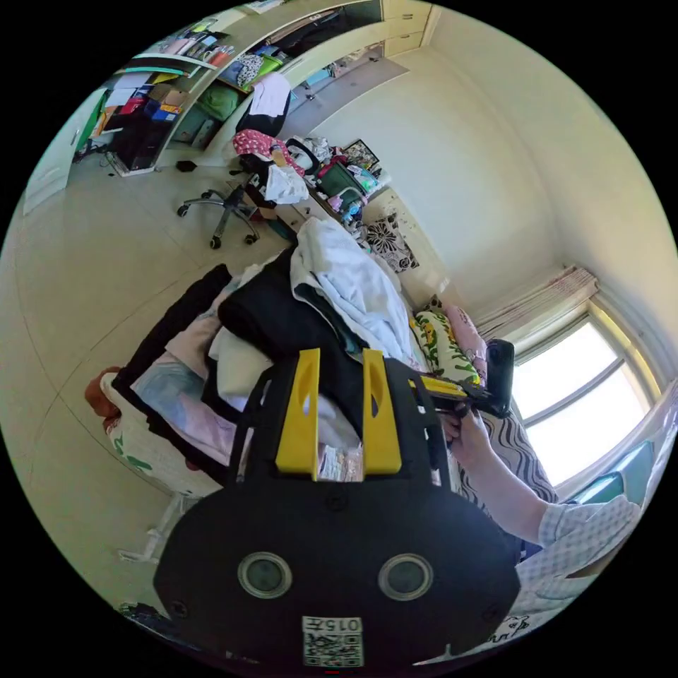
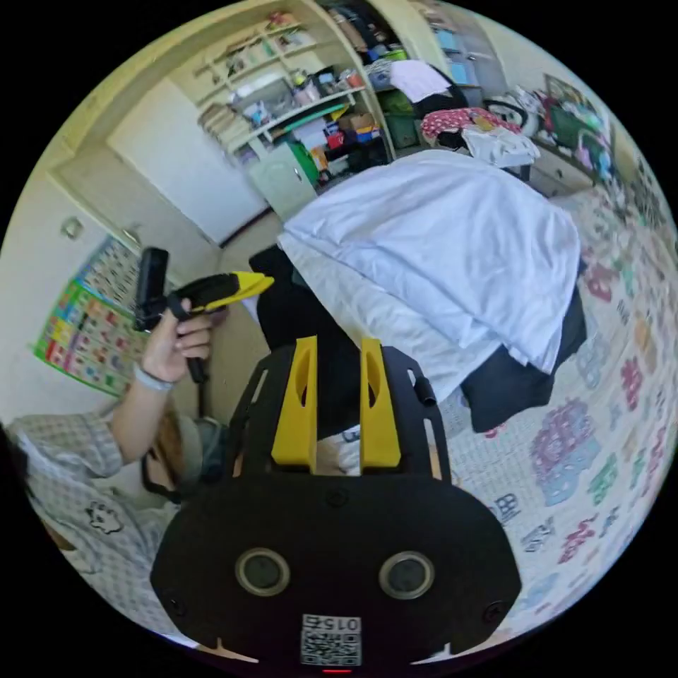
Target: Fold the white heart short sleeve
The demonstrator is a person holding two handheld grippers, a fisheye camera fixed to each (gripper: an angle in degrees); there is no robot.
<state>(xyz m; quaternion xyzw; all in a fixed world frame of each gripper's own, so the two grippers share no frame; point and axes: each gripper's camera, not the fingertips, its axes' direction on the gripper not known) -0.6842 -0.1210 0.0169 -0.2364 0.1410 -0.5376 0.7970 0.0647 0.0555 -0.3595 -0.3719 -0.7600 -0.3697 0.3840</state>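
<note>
The left gripper (image 1: 340,413) hangs in the air with its yellow jaws parted and nothing between them, aimed at a heap of clothes (image 1: 282,332) on a bed. The right gripper (image 2: 337,406) is likewise released and empty, its jaws apart above a patterned bed cover (image 2: 593,452). Just beyond it, white garments (image 2: 452,240) lie atop dark clothing (image 2: 508,385); which of them is the white heart short sleeve cannot be told. In the right gripper view a hand (image 2: 173,346) raises the other gripper beside the pile. An office chair (image 1: 226,205) and cluttered shelves (image 2: 296,120) stand behind.
</note>
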